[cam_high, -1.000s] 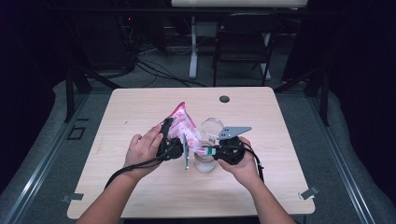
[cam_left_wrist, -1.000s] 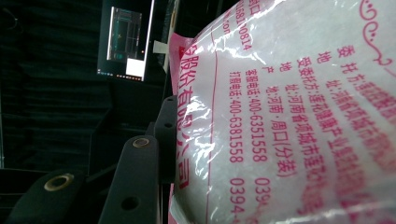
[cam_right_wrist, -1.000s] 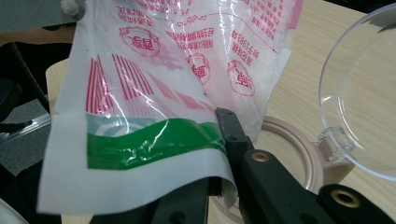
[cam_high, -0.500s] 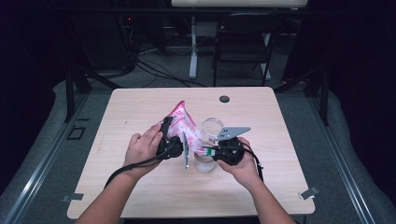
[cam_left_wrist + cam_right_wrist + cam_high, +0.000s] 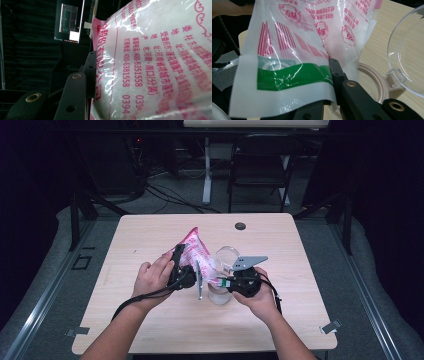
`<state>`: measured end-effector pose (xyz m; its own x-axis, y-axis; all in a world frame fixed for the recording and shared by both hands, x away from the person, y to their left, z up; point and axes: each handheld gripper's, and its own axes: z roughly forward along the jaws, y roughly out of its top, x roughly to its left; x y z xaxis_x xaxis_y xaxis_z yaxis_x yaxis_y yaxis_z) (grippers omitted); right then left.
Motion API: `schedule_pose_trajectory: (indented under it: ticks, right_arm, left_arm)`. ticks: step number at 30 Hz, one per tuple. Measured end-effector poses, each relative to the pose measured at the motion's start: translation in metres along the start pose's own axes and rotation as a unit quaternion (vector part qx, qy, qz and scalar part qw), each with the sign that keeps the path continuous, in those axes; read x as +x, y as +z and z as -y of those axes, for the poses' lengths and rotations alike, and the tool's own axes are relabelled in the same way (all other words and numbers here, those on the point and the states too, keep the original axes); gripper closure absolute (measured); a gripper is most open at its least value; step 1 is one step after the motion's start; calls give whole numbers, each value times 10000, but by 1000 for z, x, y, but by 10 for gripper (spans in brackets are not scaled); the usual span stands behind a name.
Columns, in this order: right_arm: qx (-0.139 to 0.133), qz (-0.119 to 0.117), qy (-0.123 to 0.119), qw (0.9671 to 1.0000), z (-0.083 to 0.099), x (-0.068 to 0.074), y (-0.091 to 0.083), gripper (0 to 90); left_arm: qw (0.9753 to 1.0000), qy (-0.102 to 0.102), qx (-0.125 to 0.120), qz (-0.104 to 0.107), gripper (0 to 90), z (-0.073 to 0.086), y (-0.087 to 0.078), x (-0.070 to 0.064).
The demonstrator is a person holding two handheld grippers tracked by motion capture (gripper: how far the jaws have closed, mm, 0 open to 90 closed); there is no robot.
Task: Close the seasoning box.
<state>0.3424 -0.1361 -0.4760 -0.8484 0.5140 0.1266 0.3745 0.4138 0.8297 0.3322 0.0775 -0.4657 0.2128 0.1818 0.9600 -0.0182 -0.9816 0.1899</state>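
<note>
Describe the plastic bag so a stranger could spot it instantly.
Start at the wooden table and look to its middle, between the two hands. The plastic bag is clamped by the left gripper and right gripper above a clear jar. It alone is crinkly white with pink print.

bag [image 5: 294,50]: glossy crinkled plastic film | jar [image 5: 372,82]: clear smooth plastic | surface [image 5: 150,240]: matt pale wood-grain | tongs: matt black plastic

The clear plastic bag with pink print [image 5: 162,65] bears rows of pink Chinese characters and a phone line reading 400-6351558, with digits starting 0394 toward 6 o'clock. Toward 12 o'clock, "0814" and ".com" can be read. Its round pink seals [image 5: 348,33] are too blurred to read.
</note>
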Motion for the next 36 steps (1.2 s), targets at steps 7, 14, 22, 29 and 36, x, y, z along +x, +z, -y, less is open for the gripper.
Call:
schedule_pose_trajectory:
  ticks: [7,14,22,29,36]
  right_arm:
    - [-10,-22,14,10000,0,0,0,900]
    - [-18,-28,16,10000,0,0,0,900]
    - [-26,-15,15,10000,0,0,-1,900]
    - [-24,-24,14,10000,0,-1,-1,900]
    - [-45,-8,35,10000,0,-2,-1,900]
  left_arm:
    - [10000,27,-24,-23,642,0,0,2]
    - [10000,55,-43,-52,643,-1,0,3]
    - [9999,88,-47,-58,643,-1,-1,3]
    - [9998,172,-70,-84,643,-2,-2,3]
    - [9996,219,-101,-138,653,-2,-3,3]
